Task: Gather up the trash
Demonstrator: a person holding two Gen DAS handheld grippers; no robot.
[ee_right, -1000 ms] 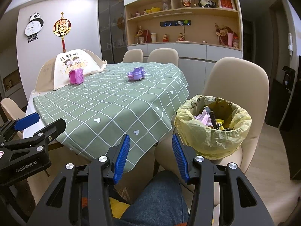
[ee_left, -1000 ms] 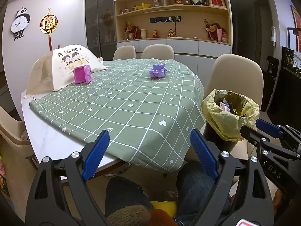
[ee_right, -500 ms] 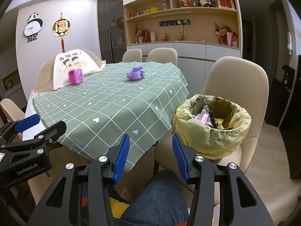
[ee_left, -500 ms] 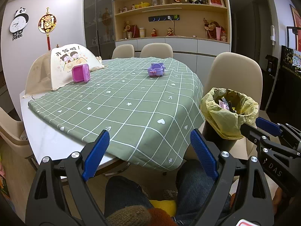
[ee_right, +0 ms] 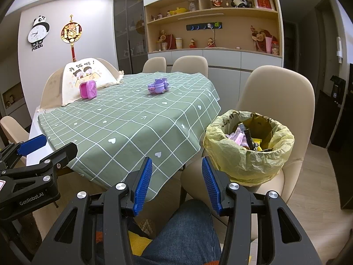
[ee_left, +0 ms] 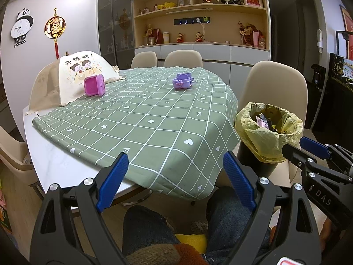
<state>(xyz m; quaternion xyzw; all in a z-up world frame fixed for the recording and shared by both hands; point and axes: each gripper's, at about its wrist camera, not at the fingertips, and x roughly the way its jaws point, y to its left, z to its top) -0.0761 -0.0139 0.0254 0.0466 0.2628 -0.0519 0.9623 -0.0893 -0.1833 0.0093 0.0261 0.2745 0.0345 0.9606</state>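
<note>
A bin holding wrappers sits on a chair right of the table.

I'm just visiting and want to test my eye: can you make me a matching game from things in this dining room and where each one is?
Things:
1. pink box
2. purple toy
3. trash bin
4. panda clock

Places:
A. on a beige chair seat
B. on the wall
C. mid-table on the green cloth
D. in front of the food cover

Pairs: 1-D, 2-C, 3-A, 4-B
</note>
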